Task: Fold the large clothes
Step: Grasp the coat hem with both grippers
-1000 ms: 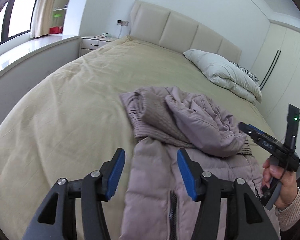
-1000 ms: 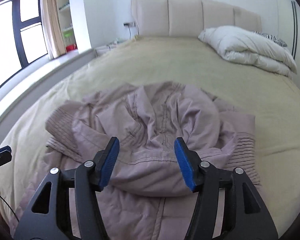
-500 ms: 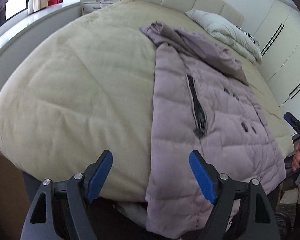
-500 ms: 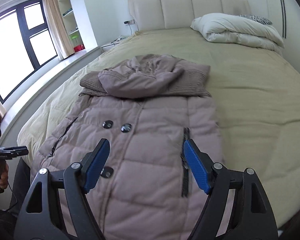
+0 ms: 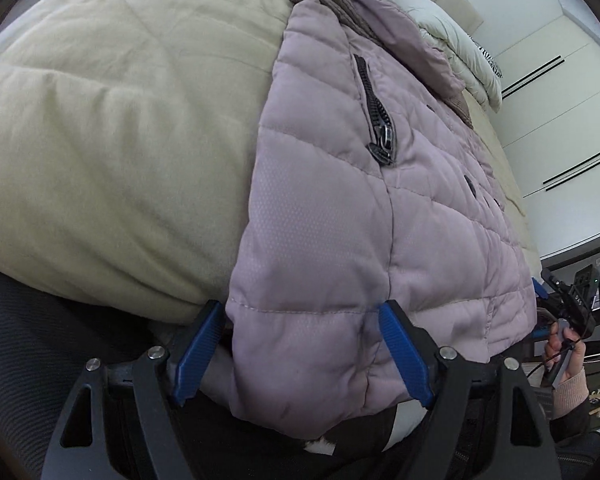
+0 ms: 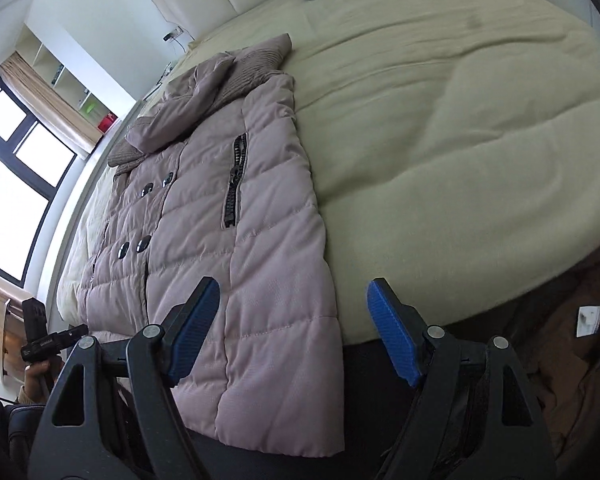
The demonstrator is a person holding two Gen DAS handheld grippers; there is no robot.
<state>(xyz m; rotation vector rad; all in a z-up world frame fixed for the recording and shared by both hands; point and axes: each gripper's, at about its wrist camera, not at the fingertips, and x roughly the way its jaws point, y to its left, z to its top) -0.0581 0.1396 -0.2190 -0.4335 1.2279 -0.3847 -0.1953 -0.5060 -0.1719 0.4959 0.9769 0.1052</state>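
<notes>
Left wrist view: my left hand-held gripper point(image 5: 300, 354) is spread wide, its blue pads on either side of the near left hem corner of the jacket point(image 5: 380, 200), nothing clamped. Whether a pad touches the cloth, I cannot tell.

Right wrist view: my right hand-held gripper point(image 6: 292, 328) is likewise wide open and holds nothing. Its left pad sits in front of the quilted panel near the hem; its right pad is beyond the jacket's right edge, over the bed point(image 6: 460, 120).

The jacket lies front up, flat along the near part of the bed, hood point(image 6: 188, 112) toward the far headboard, hem draped over the near edge. Zipped pocket point(image 6: 234, 184) and buttons point(image 6: 132, 246) face up.

Judged step: taking hold of the two hem corners, fold not yet begun. Next move, as I see it: close each gripper on a hem corner, then lift and carry the hem toward the hood. The padding is thick and slippery, so a deep bite seems needed.
</notes>
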